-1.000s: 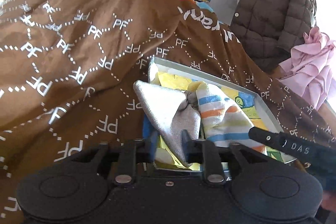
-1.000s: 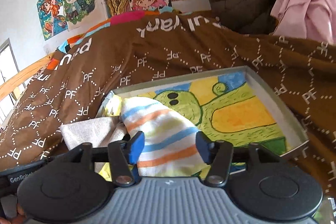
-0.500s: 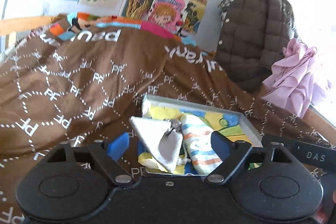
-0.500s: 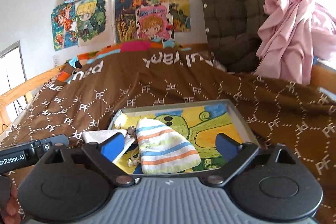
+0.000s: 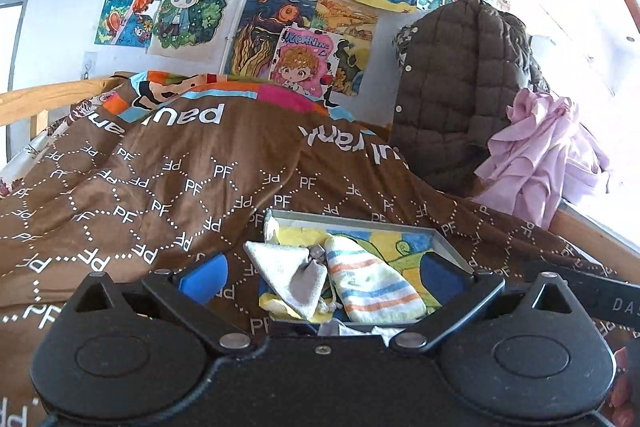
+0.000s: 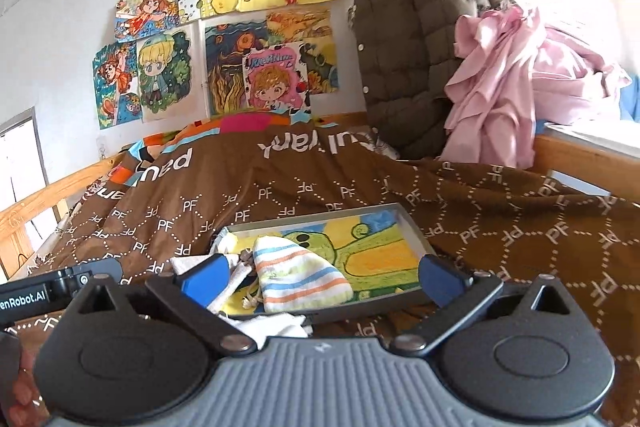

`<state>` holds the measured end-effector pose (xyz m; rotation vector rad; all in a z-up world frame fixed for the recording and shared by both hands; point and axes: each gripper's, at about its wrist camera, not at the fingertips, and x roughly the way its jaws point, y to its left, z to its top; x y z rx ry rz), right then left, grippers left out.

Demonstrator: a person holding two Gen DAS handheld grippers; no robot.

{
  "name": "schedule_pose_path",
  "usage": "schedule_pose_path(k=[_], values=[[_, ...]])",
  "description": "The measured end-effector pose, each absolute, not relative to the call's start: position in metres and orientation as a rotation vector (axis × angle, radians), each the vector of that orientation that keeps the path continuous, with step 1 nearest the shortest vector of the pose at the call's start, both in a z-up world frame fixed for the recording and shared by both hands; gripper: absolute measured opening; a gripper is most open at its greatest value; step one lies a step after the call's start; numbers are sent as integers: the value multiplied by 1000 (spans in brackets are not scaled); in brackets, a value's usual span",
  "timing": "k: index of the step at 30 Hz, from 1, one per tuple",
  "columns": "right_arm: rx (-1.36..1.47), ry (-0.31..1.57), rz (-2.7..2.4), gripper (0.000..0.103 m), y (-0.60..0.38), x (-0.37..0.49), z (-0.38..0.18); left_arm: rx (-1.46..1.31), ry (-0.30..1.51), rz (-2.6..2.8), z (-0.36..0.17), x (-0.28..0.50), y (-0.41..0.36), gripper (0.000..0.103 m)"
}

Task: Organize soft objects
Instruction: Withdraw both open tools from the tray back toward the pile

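Note:
A shallow grey tray [image 5: 360, 223] with a painted picture inside lies on a brown duvet. In it sit a folded grey cloth [image 5: 286, 269] and, to its right, a striped cloth pouch [image 5: 368, 283]. My left gripper [image 5: 320, 275] hangs back from the tray, its jaws opening wide, nothing between the pads. In the right wrist view the striped pouch [image 6: 296, 275] and the pale cloth [image 6: 230, 277] lie in the tray [image 6: 412, 231]. My right gripper [image 6: 320, 277] is also drawn back, jaws opening, holding nothing.
The brown duvet [image 5: 160, 187] covers the bed. A quilted brown jacket [image 5: 452, 99] and a pink garment [image 5: 536, 159] hang at the back right. Drawings [image 5: 280, 7] cover the wall. A wooden rail [image 6: 36, 203] runs on the left. A white cloth [image 6: 276, 327] lies under the tray's near edge.
The left gripper let go of the grey cloth and the right one of the striped pouch. Both opened wide, drew back from the tray and rose.

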<state>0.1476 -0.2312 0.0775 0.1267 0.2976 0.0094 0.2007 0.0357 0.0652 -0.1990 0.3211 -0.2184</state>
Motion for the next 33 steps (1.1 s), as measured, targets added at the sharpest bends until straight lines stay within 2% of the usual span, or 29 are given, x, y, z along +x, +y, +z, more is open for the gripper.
schedule_pose_path(k=[20,33], values=[[134,343,-75,103,-249,59,54,-175,367,-239,48,115,24,102],[155,421,-110,103,-255,19,40,-153,473,-224,23,72,22,102]])
